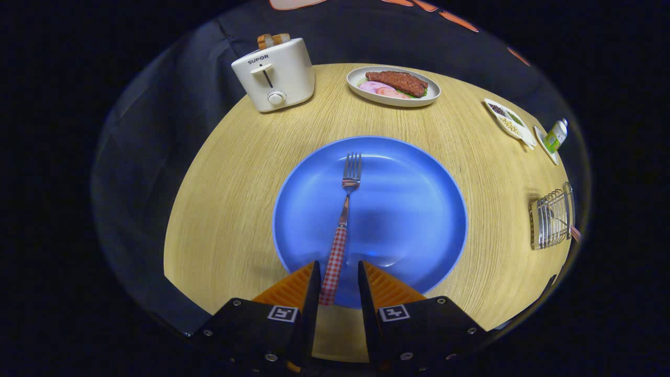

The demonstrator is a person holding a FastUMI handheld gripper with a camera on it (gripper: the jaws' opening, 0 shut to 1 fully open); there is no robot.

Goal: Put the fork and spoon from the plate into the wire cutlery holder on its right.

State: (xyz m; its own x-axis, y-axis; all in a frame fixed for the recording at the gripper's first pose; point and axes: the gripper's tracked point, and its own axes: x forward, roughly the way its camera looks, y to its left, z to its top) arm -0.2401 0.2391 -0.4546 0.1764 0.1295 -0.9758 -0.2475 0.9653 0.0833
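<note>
A fork (pixel 345 209) with a red-checked handle lies lengthwise on the blue plate (pixel 419 209), tines pointing away from me. Its handle end runs between the fingers of my gripper (pixel 337 267), close against the left finger and apart from the right one. The gripper is open and low over the plate's near rim. The wire cutlery holder (pixel 552 220) stands on the table to the right of the plate. A red-checked handle (pixel 576 233) sticks out of it, which looks like the spoon's.
A white toaster (pixel 275 76) with bread stands at the far left of the round wooden table (pixel 230 199). An oval dish of food (pixel 393 86) sits beyond the plate. Small condiment dishes (pixel 509 123) and a bottle (pixel 556 135) are at the far right.
</note>
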